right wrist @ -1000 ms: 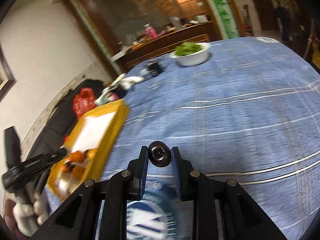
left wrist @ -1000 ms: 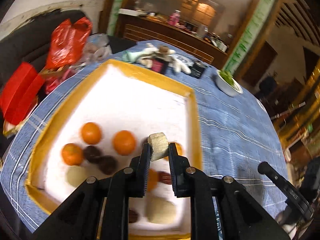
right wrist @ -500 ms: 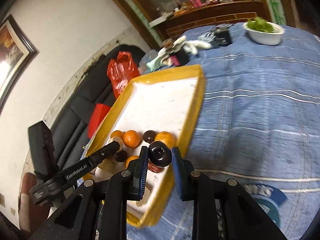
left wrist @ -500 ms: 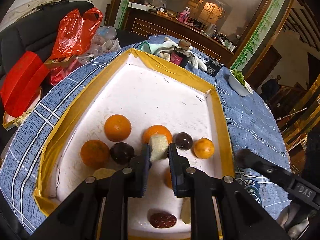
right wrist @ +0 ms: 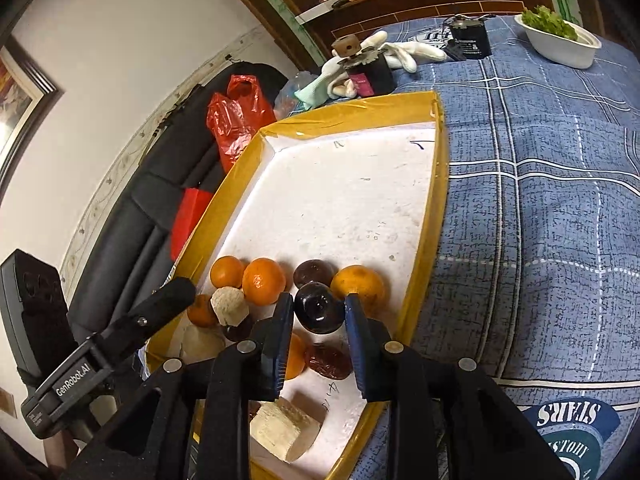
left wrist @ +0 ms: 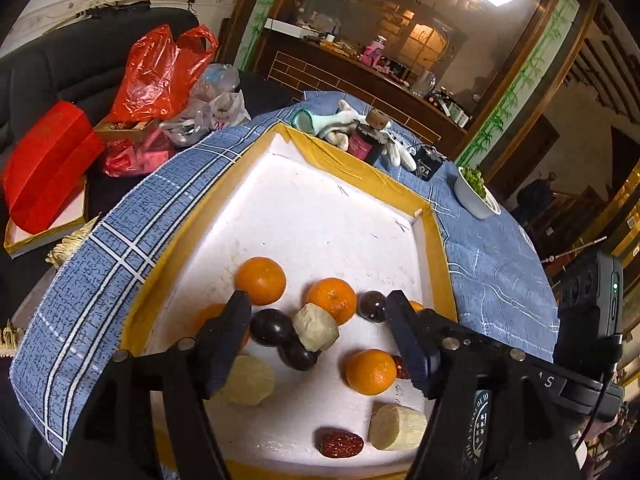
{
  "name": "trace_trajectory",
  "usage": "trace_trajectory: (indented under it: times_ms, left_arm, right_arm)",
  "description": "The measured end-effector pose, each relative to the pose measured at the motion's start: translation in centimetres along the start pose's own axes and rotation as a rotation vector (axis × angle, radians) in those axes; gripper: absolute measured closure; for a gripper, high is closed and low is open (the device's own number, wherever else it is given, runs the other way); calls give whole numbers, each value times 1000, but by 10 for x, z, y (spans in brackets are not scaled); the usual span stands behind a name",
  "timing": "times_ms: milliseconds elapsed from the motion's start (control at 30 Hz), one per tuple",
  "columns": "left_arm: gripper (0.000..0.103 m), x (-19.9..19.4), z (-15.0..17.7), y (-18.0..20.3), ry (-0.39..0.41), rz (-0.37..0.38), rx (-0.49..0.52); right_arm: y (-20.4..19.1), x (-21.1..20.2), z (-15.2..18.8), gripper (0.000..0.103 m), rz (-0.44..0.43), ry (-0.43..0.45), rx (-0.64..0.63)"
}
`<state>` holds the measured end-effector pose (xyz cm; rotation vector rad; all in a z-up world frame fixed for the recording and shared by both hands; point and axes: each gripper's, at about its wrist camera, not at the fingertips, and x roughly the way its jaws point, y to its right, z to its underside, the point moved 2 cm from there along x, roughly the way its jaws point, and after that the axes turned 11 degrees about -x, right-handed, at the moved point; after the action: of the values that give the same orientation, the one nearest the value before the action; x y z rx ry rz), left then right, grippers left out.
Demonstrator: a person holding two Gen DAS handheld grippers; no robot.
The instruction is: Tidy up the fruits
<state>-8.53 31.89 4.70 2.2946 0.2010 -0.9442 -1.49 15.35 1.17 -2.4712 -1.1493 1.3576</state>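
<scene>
A white foam tray with a yellow taped rim (left wrist: 360, 168) (right wrist: 436, 216) holds several oranges (left wrist: 260, 280), dark plums (left wrist: 272, 327), pale sugarcane chunks (left wrist: 248, 380) and red dates (left wrist: 341, 443). My left gripper (left wrist: 318, 332) is open above the tray; a pale chunk (left wrist: 316, 327) (right wrist: 229, 305) rests on the dark plums between its fingers. My right gripper (right wrist: 319, 314) is shut on a dark plum (right wrist: 319, 313), held over the tray's near right part beside an orange (right wrist: 358, 285).
The tray sits on a blue checked tablecloth (right wrist: 540, 200). A white bowl of greens (right wrist: 558, 38), white gloves (right wrist: 400, 54), a dark jar (right wrist: 366, 72) and a black box (right wrist: 468, 40) lie beyond it. Red bags (left wrist: 160, 72) lie on a black sofa at left.
My left gripper opened and let go of the pale chunk, which now rests on the plums. My right gripper carried the dark plum further over the tray.
</scene>
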Motion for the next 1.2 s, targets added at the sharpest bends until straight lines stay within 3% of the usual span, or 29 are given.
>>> trace_trajectory:
  times_ms: [433, 567, 800, 1200]
  left_arm:
    - [27, -13, 6, 15, 8, 1, 21]
    - [24, -20, 14, 29, 38, -51, 71]
    - [7, -42, 36, 64, 201, -215, 221]
    - [6, -59, 69, 104, 225, -240, 333]
  right_arm:
    - [1, -46, 1, 55, -16, 109, 26]
    - [9, -64, 11, 54, -1, 141, 57]
    - [22, -98, 37, 50, 67, 197, 97]
    - [34, -142, 69, 40, 170, 265, 107]
